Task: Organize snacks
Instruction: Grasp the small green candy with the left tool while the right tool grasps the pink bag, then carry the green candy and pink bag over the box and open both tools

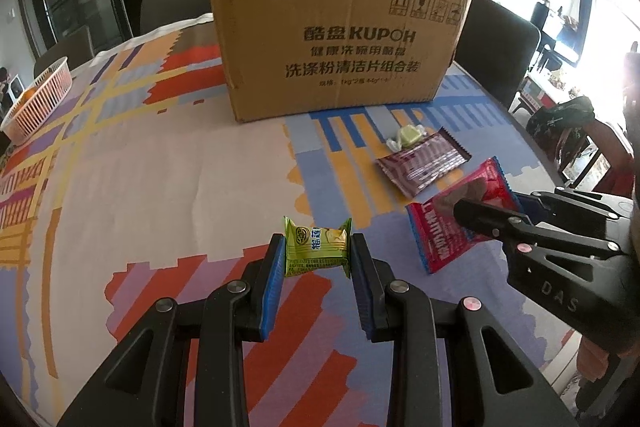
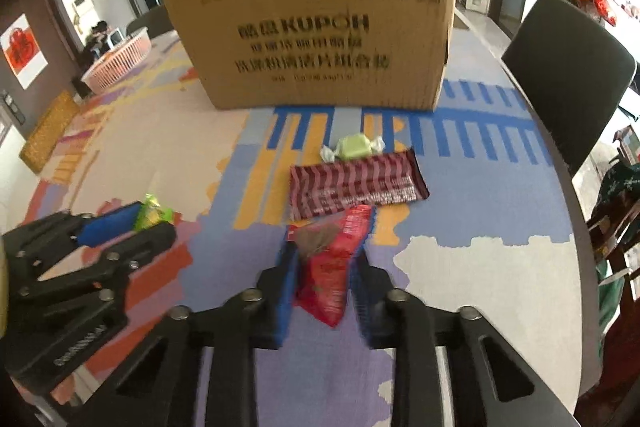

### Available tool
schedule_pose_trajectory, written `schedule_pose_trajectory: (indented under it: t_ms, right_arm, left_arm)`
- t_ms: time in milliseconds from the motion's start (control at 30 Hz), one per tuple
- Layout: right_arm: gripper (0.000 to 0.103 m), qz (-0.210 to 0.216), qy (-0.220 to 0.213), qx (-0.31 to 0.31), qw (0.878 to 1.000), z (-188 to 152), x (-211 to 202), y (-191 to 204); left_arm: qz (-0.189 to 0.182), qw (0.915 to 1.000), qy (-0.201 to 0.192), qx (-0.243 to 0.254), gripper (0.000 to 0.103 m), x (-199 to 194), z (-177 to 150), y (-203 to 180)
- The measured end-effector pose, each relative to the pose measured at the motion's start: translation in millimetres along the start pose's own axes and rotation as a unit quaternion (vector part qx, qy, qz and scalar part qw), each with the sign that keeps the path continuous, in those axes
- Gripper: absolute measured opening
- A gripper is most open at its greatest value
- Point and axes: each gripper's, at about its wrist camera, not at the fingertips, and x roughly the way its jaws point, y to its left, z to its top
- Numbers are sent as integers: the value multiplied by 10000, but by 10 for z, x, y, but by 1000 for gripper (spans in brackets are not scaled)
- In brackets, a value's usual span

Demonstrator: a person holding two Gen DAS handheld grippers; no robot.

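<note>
My left gripper (image 1: 317, 253) is shut on a small green snack packet (image 1: 316, 246), held between its blue pads just above the tablecloth; the packet also shows in the right wrist view (image 2: 152, 213). My right gripper (image 2: 326, 259) is shut on a red snack packet (image 2: 334, 263), which also shows in the left wrist view (image 1: 456, 215). A dark striped wrapper (image 2: 356, 183) and a pale green wrapped candy (image 2: 354, 146) lie on the cloth ahead. A large cardboard box (image 1: 340, 43) stands behind them.
A pink basket (image 1: 38, 103) sits at the table's far left edge. Dark chairs (image 2: 572, 67) stand around the table. The patterned tablecloth (image 1: 160, 167) covers the table. The table's right edge is close to my right gripper.
</note>
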Motion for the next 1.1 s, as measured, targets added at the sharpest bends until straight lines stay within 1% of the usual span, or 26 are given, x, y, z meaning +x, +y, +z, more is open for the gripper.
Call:
schedule_pose_trajectory:
  t_ms: [133,367,600,767,1000,1100]
  right_arm:
    - [14,114,-147,-131,9997,14,-135,81]
    - [14,122,-325,-169,9993,34,-264,123]
    - [14,85,-636,-64,9979,171,-456,55]
    - [14,51,-916,-48,9958,349,-613,17]
    - [14,-16,-1398,-102,9901,693,-860,2]
    - [14,-19,-1618,-139,9867,865,-969,17]
  left_arm:
    - [-31,10000,-83,-8,32,-67,40,-23]
    - [-74,9996,-255,1,32,-184,152,-40]
    - [-92,9985,-540,74,32,-333,350,-87]
    - [-140,9968,-781,105,32,-448,561,-114]
    - [-169,9924,-1207,140,32,-671,976,-95]
    - [-119,9898,-1408,158,32,-765,1156,-66]
